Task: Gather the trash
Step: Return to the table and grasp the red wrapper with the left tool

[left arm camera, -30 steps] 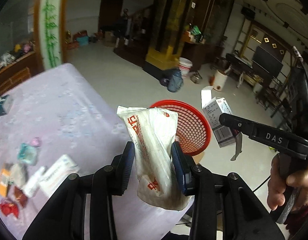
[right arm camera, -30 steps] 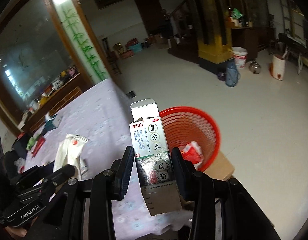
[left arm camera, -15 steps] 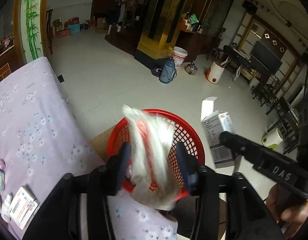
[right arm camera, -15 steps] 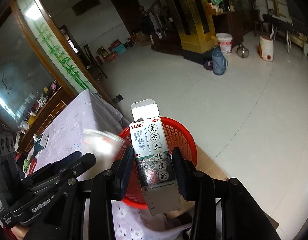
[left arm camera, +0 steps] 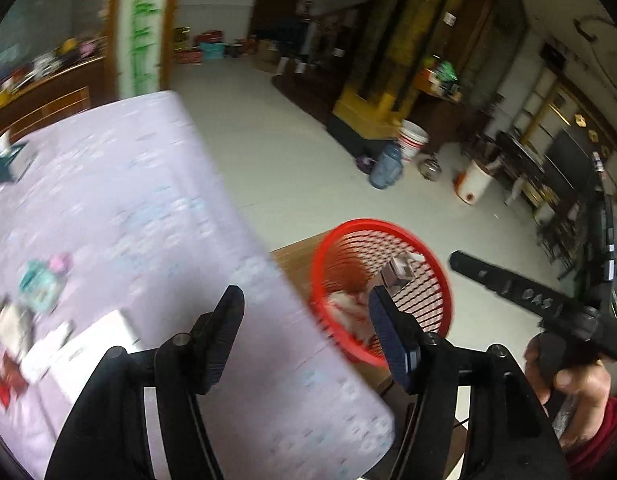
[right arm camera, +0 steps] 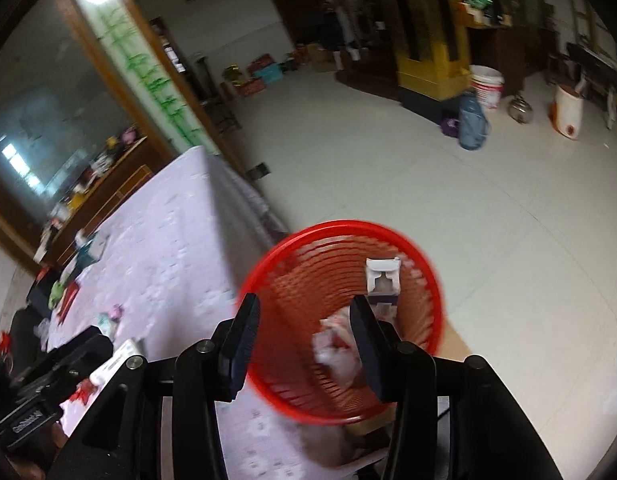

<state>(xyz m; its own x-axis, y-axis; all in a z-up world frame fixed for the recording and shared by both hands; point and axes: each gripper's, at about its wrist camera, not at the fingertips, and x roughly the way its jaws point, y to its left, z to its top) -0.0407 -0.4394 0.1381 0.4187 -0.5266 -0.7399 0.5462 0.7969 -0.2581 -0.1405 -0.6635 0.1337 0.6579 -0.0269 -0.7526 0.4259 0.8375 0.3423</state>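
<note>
Both grippers stand with jaws wide and nothing between them. The left gripper (left arm camera: 304,316) points over the corner of the table with the lilac flowered cloth (left arm camera: 148,208), and the right gripper (right arm camera: 304,334) hangs just above the round red plastic mesh basket (right arm camera: 422,276). Inside the basket lie a small white carton box (right arm camera: 382,280) and a crumpled white wrapper (right arm camera: 334,346). More small packets and boxes (left arm camera: 36,332) remain on the cloth, near the left gripper. The next step is probably another pick there; it is better to approach low, with jaws wide, and take one piece at a time.
</note>
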